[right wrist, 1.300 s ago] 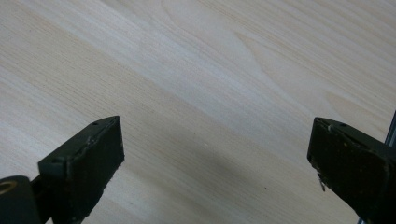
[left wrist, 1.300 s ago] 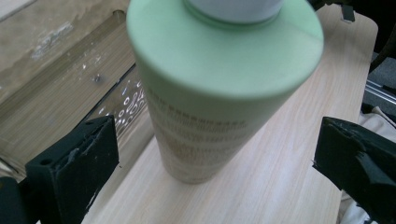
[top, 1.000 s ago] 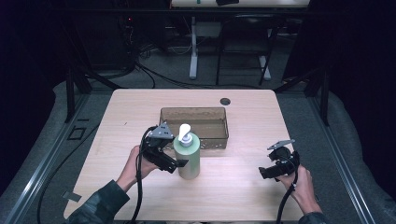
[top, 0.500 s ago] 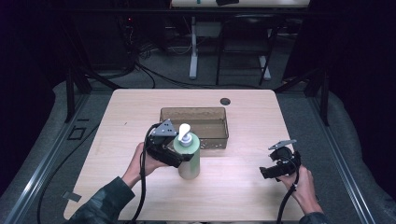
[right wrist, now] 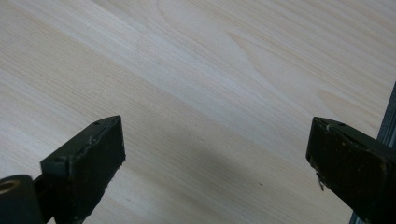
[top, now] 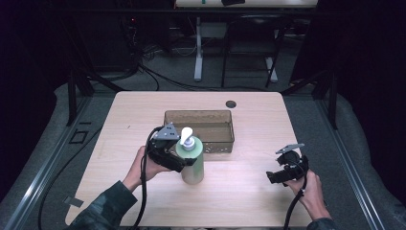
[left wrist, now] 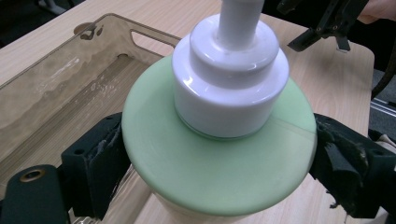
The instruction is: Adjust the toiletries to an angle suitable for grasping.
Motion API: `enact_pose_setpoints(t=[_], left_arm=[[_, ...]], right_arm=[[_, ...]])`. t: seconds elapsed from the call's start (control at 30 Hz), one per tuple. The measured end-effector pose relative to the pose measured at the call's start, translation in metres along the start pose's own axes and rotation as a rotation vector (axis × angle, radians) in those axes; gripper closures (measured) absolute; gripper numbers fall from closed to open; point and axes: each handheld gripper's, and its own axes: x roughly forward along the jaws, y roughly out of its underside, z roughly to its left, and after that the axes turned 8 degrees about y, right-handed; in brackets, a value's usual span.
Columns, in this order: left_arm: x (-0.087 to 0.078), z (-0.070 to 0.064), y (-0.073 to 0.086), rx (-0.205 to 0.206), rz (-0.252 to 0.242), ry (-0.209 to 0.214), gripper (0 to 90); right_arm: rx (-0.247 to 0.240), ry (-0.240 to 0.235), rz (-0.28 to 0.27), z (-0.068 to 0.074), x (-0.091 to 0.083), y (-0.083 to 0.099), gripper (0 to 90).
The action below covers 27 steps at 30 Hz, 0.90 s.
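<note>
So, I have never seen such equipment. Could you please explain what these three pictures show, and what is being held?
There is no robot here. A person holds a hand tool with two black jaws in each hand; call them tongs. The high view comes from a fixed camera above the wooden table. The other two pictures come from small cameras riding on each tool, looking along its jaws.

On the table stands a brownish see-through tray and, in front of it, a green pump bottle with a white pump top. The left tongs are closed on the bottle's sides, just below its shoulder. The right tongs are open, holding nothing, low over bare table.
</note>
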Motion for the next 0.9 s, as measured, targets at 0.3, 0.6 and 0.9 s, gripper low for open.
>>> enact_pose_setpoints(t=[0.3,0.6,0.9], left_arm=[[-0.010,0.010,0.005,0.025,0.016,0.027,12.0],[-0.022,0.023,0.010,0.051,0.036,0.060,12.0],[-0.034,0.036,0.017,0.068,0.041,0.068,11.9]], right_arm=[[-0.003,0.002,-0.001,0.003,0.000,-0.002,3.9],[-0.018,-0.002,0.000,0.007,0.001,-0.005,3.7],[-0.025,-0.003,0.007,0.009,0.002,-0.006,4.3]])
